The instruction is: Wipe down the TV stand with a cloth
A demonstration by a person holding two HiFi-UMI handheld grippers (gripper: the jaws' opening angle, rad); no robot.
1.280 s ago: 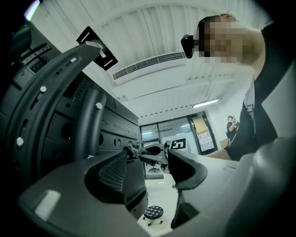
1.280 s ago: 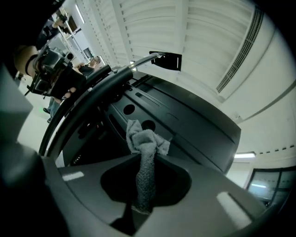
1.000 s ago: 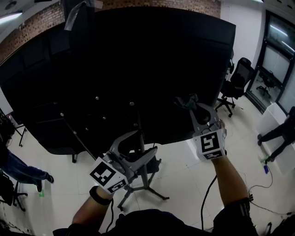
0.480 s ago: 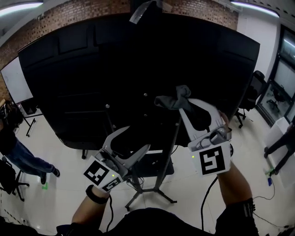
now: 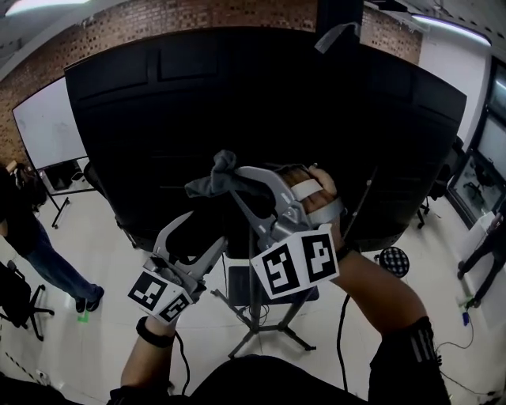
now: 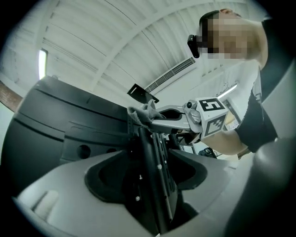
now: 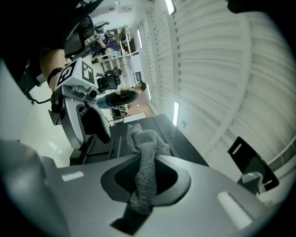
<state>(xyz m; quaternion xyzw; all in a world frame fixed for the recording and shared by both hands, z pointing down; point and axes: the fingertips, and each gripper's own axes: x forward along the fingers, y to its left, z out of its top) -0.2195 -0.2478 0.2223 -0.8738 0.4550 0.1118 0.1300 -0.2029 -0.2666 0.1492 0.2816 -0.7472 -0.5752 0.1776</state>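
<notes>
**Cloth pinched in the right jaws, up behind the TV**

Looking steeply down at the rear of a big black TV [image 5: 237, 95] on its TV stand [image 5: 256, 315]. Got the grey cloth [image 5: 212, 178] clenched tight in the jaws of the right gripper [image 5: 233, 182], bunched up and poking out past the tips. Holding it in front of the TV's back panel, well above the stand's splayed legs and roughly in line with the upright column. Honestly can't tell from up here whether the cloth actually touches the panel.

Same deal from the right gripper view: jaws squeezed onto the cloth, with a twisted rope of it running back between them and a wad out front over a black surface.

Got the left gripper [image 5: 204, 231] lower down and just to the left of the right one, jaws spread wide and grasping nothing. Checking the left gripper view: the stand's black mounting column [image 6: 149, 148] running straight up through the gap between those spread jaws, screws and slots showing along it. No saying whether either jaw touches it. Also catching the right gripper near the column's top end in that view, cloth at its tips and marker cube [image 6: 212, 118] behind.

Round the edges of the head view: a whiteboard [image 5: 47, 123] on the left by the brick wall [image 5: 158, 20], a person [image 5: 32, 237] standing on the pale floor below it, and a round stool [image 5: 393, 259] off to the right.
</notes>
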